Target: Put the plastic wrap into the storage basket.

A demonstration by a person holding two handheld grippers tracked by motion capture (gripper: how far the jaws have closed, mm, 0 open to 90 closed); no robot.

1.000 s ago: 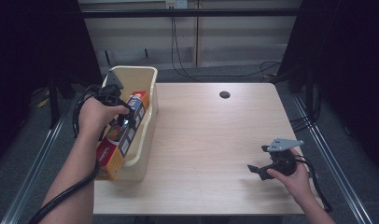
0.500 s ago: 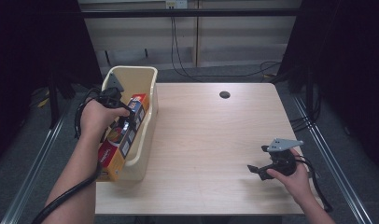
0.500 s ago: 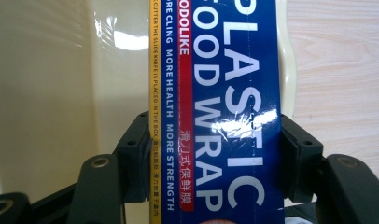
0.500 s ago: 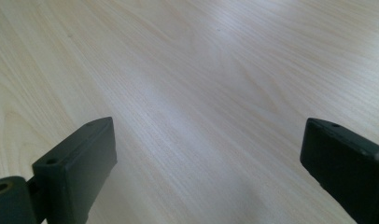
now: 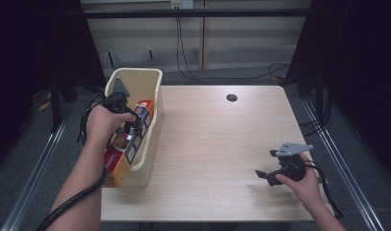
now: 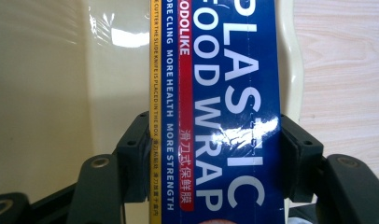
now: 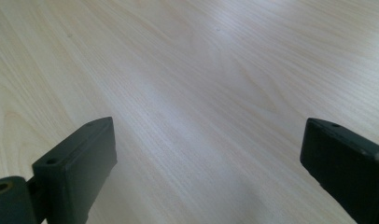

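High view: left gripper [image 5: 131, 126] is pinching a plastic wrap box [image 5: 127, 144] that is lying inside the cream bin [image 5: 155, 103] at the left edge of the bench [image 5: 217, 144]. Box is running lengthwise along the bin, leaning against its right wall, with the near end sticking out over the bin's near rim. Left gripper view: jaws are pressing on both long sides of the plastic wrap box [image 6: 215, 116], blue face toward the camera, bin wall [image 6: 61, 84] behind it. Right gripper [image 5: 267, 174] is sitting near the bench's front right corner, well apart from the bin. Right gripper view: jaws are standing spread wide, nothing between them but bare wood [image 7: 201, 84].
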